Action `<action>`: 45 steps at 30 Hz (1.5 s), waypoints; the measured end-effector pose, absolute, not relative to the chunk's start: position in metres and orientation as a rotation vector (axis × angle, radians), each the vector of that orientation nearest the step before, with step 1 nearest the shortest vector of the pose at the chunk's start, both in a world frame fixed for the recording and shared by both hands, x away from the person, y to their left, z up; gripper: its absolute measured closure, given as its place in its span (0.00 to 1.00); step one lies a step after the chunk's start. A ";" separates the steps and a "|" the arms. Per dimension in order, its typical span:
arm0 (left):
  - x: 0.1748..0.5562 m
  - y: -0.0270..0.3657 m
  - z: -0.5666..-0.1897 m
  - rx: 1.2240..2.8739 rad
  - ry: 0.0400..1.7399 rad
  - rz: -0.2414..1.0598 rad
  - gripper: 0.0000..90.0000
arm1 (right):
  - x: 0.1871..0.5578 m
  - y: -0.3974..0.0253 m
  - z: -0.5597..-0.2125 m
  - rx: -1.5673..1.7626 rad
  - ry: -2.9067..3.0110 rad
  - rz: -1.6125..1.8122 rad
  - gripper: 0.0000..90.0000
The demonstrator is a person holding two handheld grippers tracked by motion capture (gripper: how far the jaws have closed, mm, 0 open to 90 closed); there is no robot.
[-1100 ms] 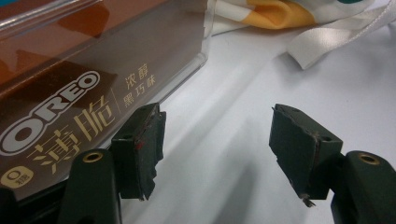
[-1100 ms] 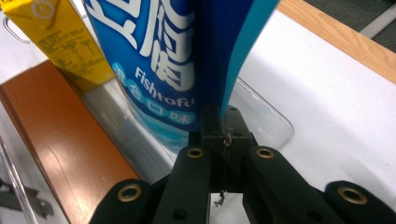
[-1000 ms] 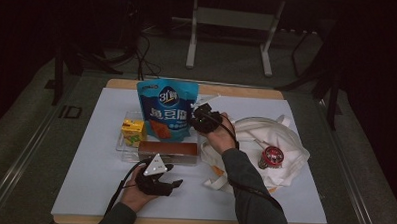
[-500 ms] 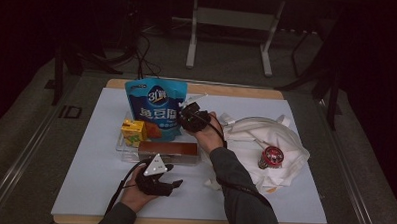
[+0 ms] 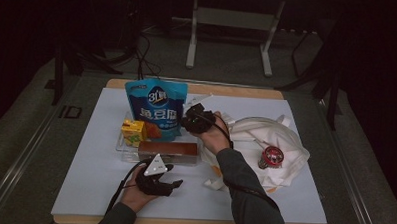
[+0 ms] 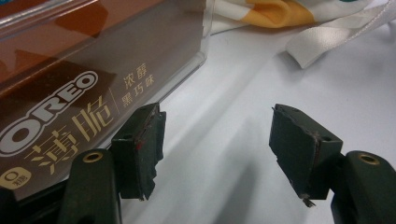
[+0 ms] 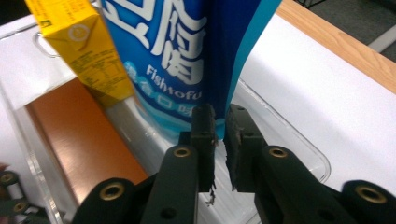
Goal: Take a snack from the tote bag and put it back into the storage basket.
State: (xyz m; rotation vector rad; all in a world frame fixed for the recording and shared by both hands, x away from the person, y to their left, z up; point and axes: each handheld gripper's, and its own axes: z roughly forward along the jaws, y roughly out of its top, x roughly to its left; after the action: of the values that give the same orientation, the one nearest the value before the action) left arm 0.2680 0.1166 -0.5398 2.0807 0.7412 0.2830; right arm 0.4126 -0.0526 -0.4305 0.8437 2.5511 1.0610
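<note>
Shifted left: blue pouch (image 5: 156,109) | right hand-held gripper (image 5: 190,122) pinching it (upright) | left hand-held gripper (image 5: 176,183) spread

Yellow juice carton (image 5: 134,131) left of brown Oreo box (image 5: 168,151), white cloth bag (image 5: 265,139) to its right, red round tin (image 5: 271,156) on the bag

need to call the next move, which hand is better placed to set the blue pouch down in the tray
Right. The right hand-held gripper is shut on the blue pouch's edge, above the clear tray. The left hand-held gripper is open, low on the table beside the Oreo box.
</note>
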 end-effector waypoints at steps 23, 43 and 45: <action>0.267 0.116 -0.540 2.086 0.741 0.295 0.39 | 0.397 -0.074 -0.418 0.764 2.530 1.110 0.83; 0.268 0.117 -0.540 2.074 0.747 0.292 0.39 | 0.384 -0.097 -0.410 0.742 2.514 1.135 0.80; 0.268 0.117 -0.540 2.073 0.747 0.291 0.39 | 0.383 -0.100 -0.409 0.735 2.515 1.132 0.80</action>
State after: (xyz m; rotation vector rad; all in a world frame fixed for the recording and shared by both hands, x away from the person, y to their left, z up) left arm 0.2676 0.1171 -0.5396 2.0731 0.7469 0.2913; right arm 0.3826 -0.0998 -0.4085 0.7354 2.5150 1.1323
